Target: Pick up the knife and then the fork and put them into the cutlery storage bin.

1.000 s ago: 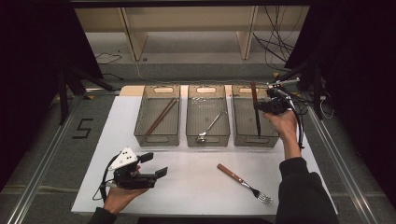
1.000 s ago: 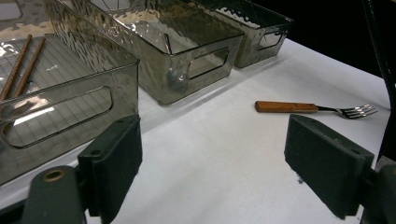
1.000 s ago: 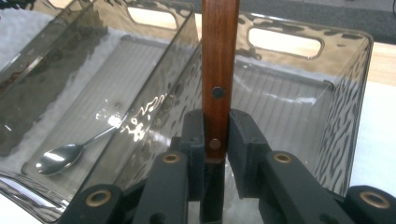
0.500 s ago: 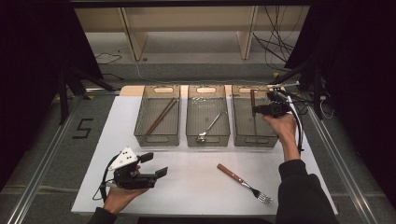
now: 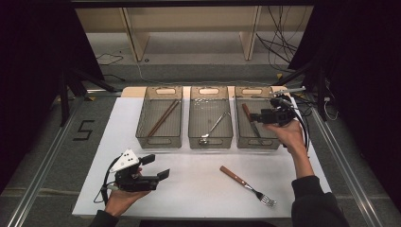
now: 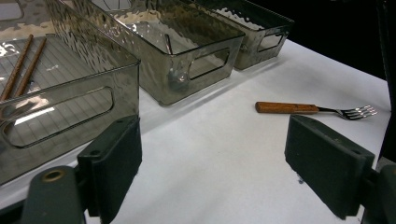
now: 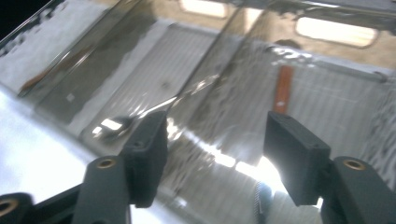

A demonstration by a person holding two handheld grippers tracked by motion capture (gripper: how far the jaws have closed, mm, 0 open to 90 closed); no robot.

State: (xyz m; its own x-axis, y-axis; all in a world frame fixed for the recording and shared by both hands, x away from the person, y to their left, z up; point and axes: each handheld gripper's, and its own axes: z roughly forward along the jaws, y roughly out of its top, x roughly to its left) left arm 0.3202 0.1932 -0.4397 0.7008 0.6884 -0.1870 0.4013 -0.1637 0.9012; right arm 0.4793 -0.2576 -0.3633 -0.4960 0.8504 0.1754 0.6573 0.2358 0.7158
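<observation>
Knife (image 5: 250, 121) flat in right bin (image 5: 257, 143), beyond parted right fingers (image 7: 292, 158), untouched.

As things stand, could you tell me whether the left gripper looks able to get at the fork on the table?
Probably yes: the left gripper has open, empty jaws, and only bare white table lies between it and the fork.

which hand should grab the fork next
Probably left: the left hand-held gripper is open, low on the table and aimed at the fork. The right hand-held gripper, jaws just opened with nothing between them, is up at the right bin.
</observation>
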